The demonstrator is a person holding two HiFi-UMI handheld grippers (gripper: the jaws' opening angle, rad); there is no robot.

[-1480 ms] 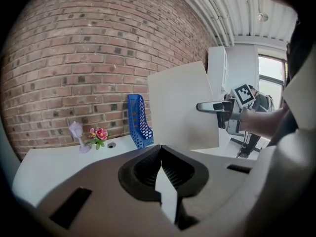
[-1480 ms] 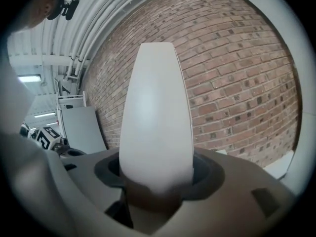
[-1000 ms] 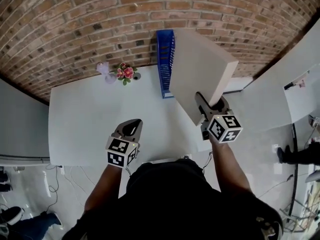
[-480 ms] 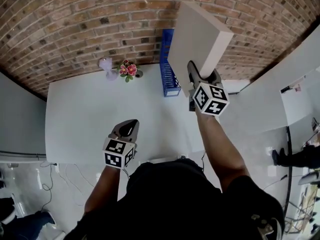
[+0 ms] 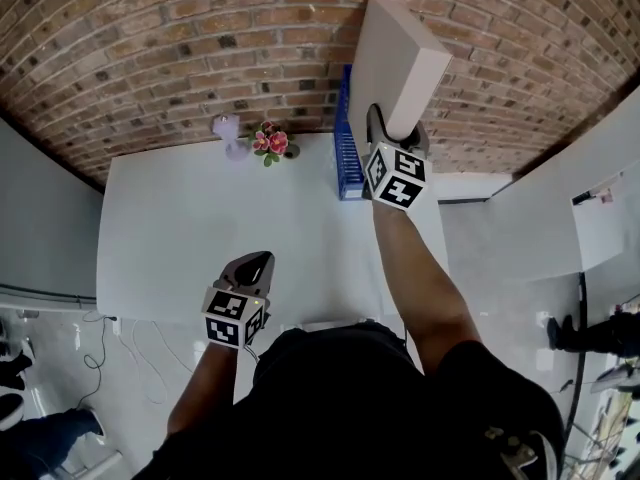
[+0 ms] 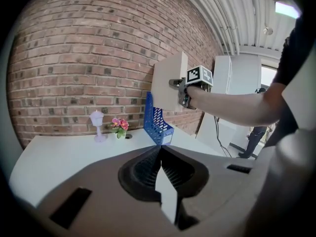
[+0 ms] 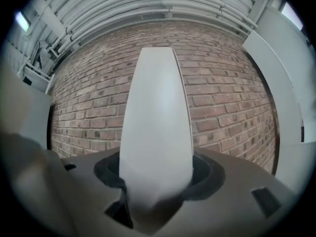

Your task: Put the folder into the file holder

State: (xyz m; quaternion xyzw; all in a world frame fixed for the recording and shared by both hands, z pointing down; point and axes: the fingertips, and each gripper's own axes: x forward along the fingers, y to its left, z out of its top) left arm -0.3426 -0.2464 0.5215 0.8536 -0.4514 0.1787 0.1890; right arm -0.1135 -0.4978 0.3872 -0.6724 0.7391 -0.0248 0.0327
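Observation:
A thick pale folder (image 5: 395, 63) is held upright in the air, with my right gripper (image 5: 392, 128) shut on its lower edge. In the right gripper view the folder (image 7: 157, 127) fills the space between the jaws and rises against the brick wall. The blue mesh file holder (image 5: 346, 158) stands on the white table (image 5: 180, 228) by the wall, just left of and below the folder. The left gripper view shows the folder (image 6: 168, 83) above the file holder (image 6: 157, 122). My left gripper (image 5: 251, 266) hovers over the table's near edge, shut and empty.
A small pot of pink flowers (image 5: 271, 142) and a tiny lilac lamp (image 5: 229, 131) stand by the brick wall, left of the file holder. White partitions (image 5: 560, 168) stand at the right. A person's feet show on the floor at far right.
My right gripper has carried the folder up and leftward, from beside the file holder to above it, and turned it more edge-on. The left gripper has hardly moved.

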